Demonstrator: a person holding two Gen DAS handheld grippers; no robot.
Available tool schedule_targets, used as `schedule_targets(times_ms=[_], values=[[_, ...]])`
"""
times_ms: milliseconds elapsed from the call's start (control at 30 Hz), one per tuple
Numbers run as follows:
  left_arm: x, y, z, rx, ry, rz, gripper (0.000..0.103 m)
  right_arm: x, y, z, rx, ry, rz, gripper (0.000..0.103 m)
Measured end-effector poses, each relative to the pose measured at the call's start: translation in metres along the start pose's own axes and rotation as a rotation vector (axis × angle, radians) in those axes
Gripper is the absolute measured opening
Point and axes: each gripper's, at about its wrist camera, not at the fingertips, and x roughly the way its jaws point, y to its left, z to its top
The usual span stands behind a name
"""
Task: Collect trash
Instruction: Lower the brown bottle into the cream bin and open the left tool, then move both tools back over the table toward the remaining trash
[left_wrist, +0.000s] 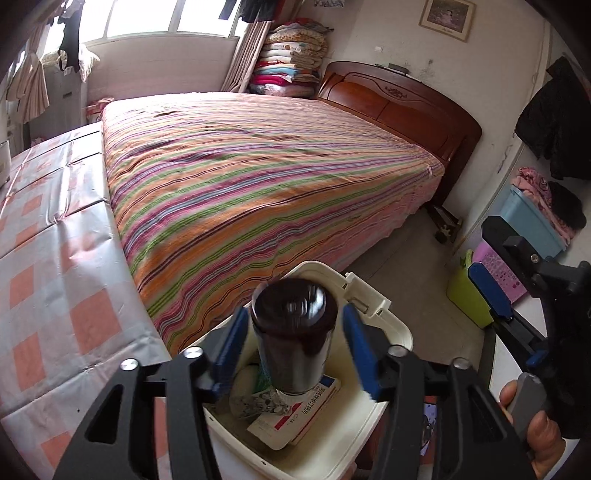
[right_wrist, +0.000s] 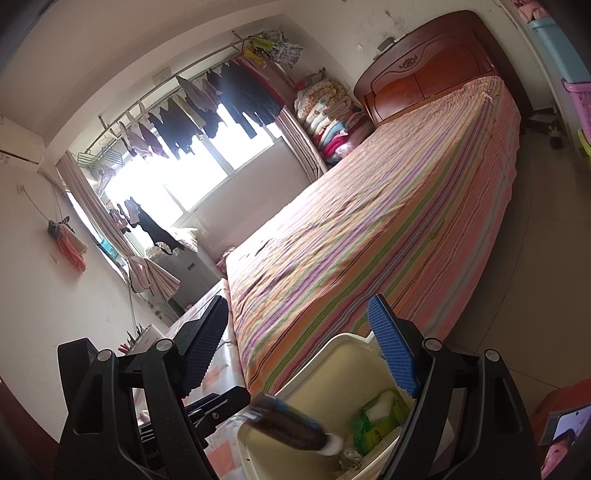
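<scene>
Left wrist view looks steeply down into a cream trash bin that stands on the floor at the near corner of the striped bed, and the left gripper hangs right over its mouth. Its jaws stand wide, with a clear gap between each blue pad and the dark bottle between them — so the bottle is no longer gripped and looks to be dropping, cap end down, into the bin. Holding the gripper above the opening makes sense, since the bottle then falls inside rather than onto the floor.

From the right wrist, the same bottle is a blurred dark streak with a white end, tilted across the bin's near rim. The right gripper is also wide apart and empty — it waits just beside the bin, to its right.

Glossy and near black, the bottle is cylindrical with a pale cap. Beneath it lie a white medicine box with red print and a green wrapper.
</scene>
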Motion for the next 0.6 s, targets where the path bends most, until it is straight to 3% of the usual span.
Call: schedule_targets(times_ms=[100, 233, 400, 600], values=[[-0.007, 0.002, -0.002, 0.000, -0.031, 0.015, 0.073, 0.004, 0.000, -0.004, 0.006, 0.009, 0.008, 0.077], [-0.044, 0.027, -0.007, -0.016, -0.124, 0.071, 0.073, 0.006, 0.010, -0.009, -0.009, 0.014, 0.028, 0.080], [-0.100, 0.087, -0.032, -0.053, -0.214, 0.224, 0.079, 0.019, 0.039, -0.027, -0.055, 0.065, 0.067, 0.083], [-0.154, 0.179, -0.058, -0.192, -0.269, 0.384, 0.079, 0.031, 0.102, -0.064, -0.165, 0.133, 0.137, 0.086]])
